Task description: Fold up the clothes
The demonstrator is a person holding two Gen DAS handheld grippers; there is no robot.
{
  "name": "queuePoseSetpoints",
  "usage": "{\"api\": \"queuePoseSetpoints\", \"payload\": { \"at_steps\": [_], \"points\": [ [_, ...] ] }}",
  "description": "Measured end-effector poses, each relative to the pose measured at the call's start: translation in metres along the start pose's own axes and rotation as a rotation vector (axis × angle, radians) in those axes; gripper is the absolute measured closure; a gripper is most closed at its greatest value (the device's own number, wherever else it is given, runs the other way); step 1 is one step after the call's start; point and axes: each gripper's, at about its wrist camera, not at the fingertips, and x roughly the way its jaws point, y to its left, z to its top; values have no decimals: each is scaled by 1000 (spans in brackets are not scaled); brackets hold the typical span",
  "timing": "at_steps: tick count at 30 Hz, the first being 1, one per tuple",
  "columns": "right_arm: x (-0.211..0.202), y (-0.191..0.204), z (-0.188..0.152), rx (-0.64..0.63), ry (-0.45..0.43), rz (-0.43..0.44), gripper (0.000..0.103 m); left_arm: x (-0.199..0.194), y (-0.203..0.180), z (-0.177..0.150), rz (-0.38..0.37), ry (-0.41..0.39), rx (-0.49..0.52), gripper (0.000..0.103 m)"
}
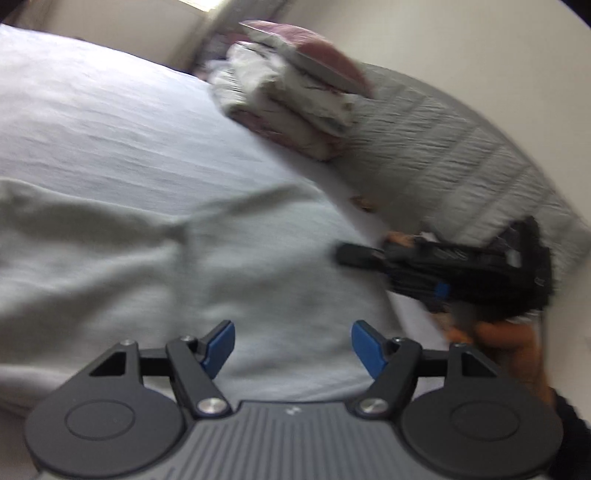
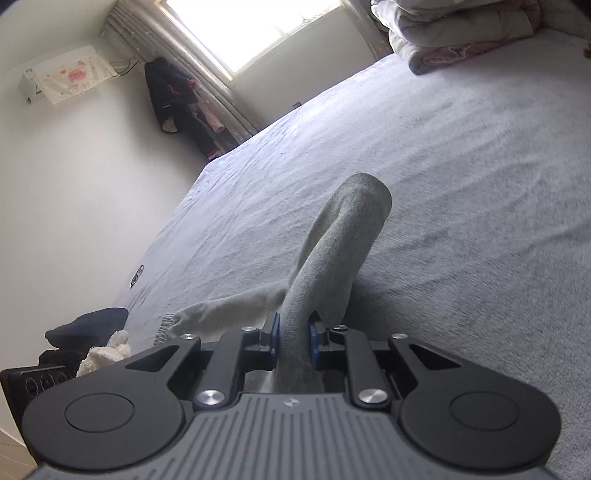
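Observation:
A pale grey garment (image 1: 155, 258) lies spread on the white bed sheet (image 1: 92, 122), blurred in the left wrist view. Over its near part my left gripper (image 1: 292, 345) hangs open, nothing between its blue pads. To the right, the right gripper (image 1: 454, 266) is seen from the side at the garment's edge, held by a hand (image 1: 509, 343). In the right wrist view my right gripper (image 2: 293, 341) is shut on a bunched fold of the grey garment (image 2: 332, 258), which rises as a tube ahead of the fingers. A ribbed cuff (image 2: 168, 325) trails to the left.
Folded quilts (image 1: 295, 99) are stacked at the head of the bed beside a grey padded headboard (image 1: 461, 155). In the right wrist view, dark clothes and a white plush (image 2: 105, 352) lie at the bed's left edge. Beyond are a window (image 2: 258, 29), hanging clothes (image 2: 177, 99) and an air conditioner (image 2: 62, 79).

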Motion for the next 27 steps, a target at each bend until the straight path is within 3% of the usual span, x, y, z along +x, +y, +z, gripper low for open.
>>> {"api": "queuePoseSetpoints", "payload": {
  "at_steps": [3, 10, 13, 16, 19, 22, 27],
  "points": [
    [2, 11, 3, -30, 6, -8, 85, 8, -5, -9, -18, 31, 47, 28],
    [14, 32, 13, -57, 44, -37, 85, -7, 13, -19, -31, 47, -2, 23],
    [24, 57, 17, -102, 67, -79, 85, -31, 25, -10, -12, 3, -62, 22],
    [38, 86, 18, -147, 93, -124, 85, -62, 43, 4, 76, -41, -156, 22],
    [57, 121, 15, -216, 119, -168, 85, -108, 70, 23, 133, -139, -297, 22],
    [88, 158, 1, -284, 152, -204, 85, -148, 94, 32, 169, -244, -425, 22],
    [165, 213, -40, -382, 217, -242, 85, -184, 115, 31, 192, -325, -547, 22]
  ]
}}
